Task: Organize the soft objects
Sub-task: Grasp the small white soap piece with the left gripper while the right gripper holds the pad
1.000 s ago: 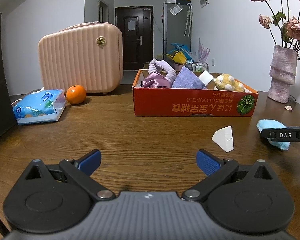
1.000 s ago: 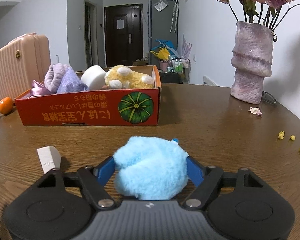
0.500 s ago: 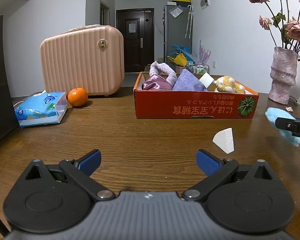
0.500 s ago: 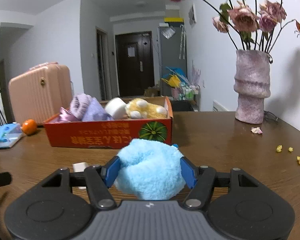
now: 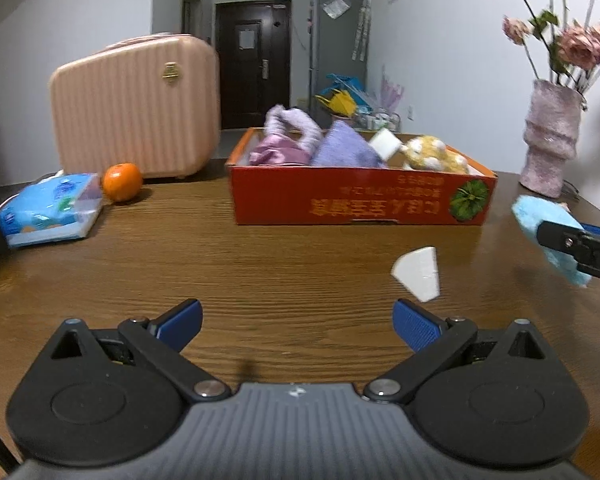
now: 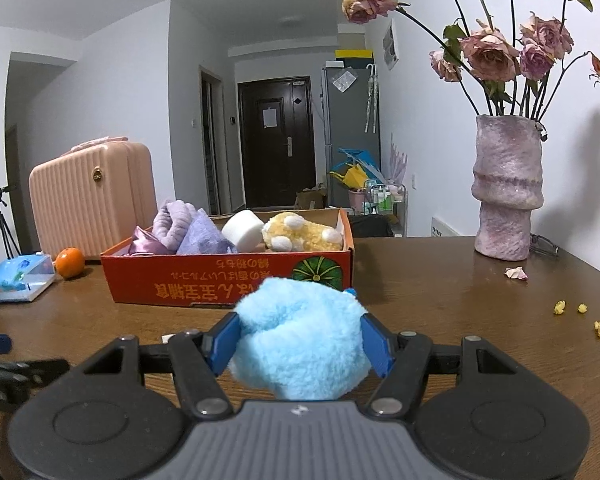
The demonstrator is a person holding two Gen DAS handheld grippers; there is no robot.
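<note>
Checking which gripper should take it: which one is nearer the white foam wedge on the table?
Left. The left gripper hangs open just short of the white foam wedge, slightly to its left. The right gripper, shut on the blue plush, is off to the wedge's right.

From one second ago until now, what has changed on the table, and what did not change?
The right tongs closed further on the fluffy light-blue plush ball and lifted it off the brown wooden table, towards the red cardboard box. The left tongs remain open and empty, and the white foam wedge and the box contents stayed put.
</note>
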